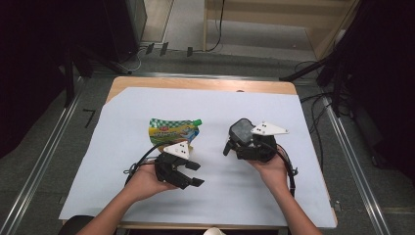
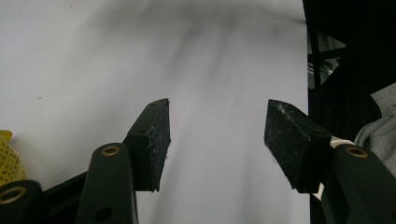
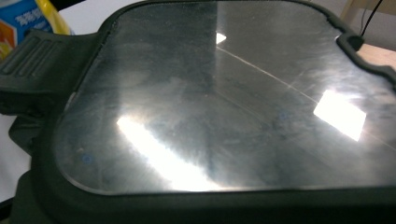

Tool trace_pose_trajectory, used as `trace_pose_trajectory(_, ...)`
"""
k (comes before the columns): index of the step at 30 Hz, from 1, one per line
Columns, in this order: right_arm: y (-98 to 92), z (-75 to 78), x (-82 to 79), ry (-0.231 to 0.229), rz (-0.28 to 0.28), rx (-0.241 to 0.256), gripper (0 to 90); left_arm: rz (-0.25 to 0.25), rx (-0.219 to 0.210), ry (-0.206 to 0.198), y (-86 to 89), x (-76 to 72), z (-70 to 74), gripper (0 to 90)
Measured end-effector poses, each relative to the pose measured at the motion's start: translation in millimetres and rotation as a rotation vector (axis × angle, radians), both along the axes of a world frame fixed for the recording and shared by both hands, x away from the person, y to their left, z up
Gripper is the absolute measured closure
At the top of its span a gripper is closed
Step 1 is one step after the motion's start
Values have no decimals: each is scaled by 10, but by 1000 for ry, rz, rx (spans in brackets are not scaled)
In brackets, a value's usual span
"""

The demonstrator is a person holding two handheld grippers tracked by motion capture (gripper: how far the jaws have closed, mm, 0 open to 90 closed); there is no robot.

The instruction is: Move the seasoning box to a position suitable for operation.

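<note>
The right tongs (image 1: 230, 147), jaw state hidden, touch a dark glass-faced device (image 1: 241, 129) near the table's middle, long axis toward the far edge; the left tongs (image 1: 194, 173) gape beside a green-checked pouch (image 1: 172, 130), writing unreadable.

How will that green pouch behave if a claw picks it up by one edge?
The pouch lies flat on the white sheet and looks like a soft printed bag, so it would probably sag or fold rather than stay stiff. Its glossy film may be slippery between the pads. The green cap at one corner looks rigid, likely a firmer hold.
</note>
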State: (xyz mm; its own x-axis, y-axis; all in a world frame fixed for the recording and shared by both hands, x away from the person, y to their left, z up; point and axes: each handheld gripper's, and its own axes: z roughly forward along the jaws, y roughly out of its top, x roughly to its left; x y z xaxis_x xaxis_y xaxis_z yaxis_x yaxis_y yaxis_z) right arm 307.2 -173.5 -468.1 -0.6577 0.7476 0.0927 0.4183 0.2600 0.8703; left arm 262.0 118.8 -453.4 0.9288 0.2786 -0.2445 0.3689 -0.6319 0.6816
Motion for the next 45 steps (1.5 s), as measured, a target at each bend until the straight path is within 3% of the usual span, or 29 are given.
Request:
trace_pose_trajectory(15, 190, -207, -118, 34, 59, -17, 155, -3, 9, -1, 0, 7, -9, 418)
trace_pose_trajectory(21, 275, -317, -118, 56, 75, -43, 155, -1, 7, -2, 8, 14, -9, 418)
trace_pose_trajectory(23, 318, -374, -129, 63, 84, -85, 155, 0, 7, 0, 6, 16, -14, 417)
trace_pose_trajectory(25, 332, -407, -137, 41, 90, -102, 155, 0, 8, 0, 5, 19, -16, 417)
trace_pose_trajectory(31, 313, -429, -147, 35, 92, -90, 155, 1, 6, 3, 2, 18, -20, 417)
trace_pose_trajectory(32, 303, -428, -148, 54, 87, -76, 154, -1, 7, 1, -2, 18, -23, 418)
trace_pose_trajectory(38, 298, -425, -173, 62, 90, -83, 133, -1, 7, 7, -13, 25, -32, 416)
trace_pose_trajectory(41, 251, -402, -168, 88, 93, -49, 117, 8, 3, 11, -13, 43, -34, 421)
trace_pose_trajectory(45, 203, -338, -219, 89, 97, -73, 127, 41, -13, 23, -6, 54, -7, 445)
